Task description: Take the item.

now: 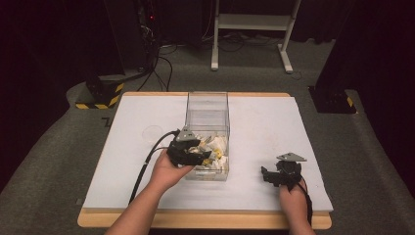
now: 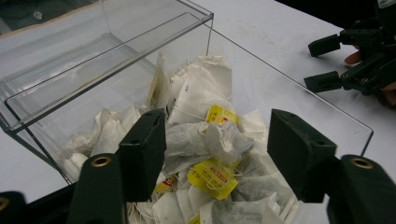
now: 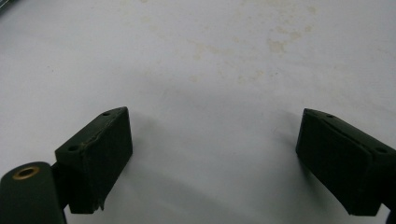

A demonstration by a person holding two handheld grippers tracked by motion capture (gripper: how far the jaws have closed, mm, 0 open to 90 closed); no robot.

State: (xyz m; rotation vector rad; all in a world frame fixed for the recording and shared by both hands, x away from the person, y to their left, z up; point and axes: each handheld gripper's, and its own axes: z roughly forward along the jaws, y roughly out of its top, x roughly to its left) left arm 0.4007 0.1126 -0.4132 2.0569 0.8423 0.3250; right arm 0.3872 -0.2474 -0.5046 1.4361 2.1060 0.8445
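My left gripper (image 2: 215, 154) hangs over the near end of the clear plastic box (image 1: 207, 105), its jaws parted around a crumpled white tea bag (image 2: 201, 140) at the top of the heap; the pads do not press on it, so I am not gripping it. The tea bags (image 1: 214, 152) fill the near end of the box, white paper with yellow tags (image 2: 211, 176) mixed in, and the far end of the box is bare. My right gripper (image 1: 281, 172) rests to the right of the box, well apart from it, on the white table (image 1: 269, 122), its jaws spread wide with nothing but bare tabletop (image 3: 210, 70) between them
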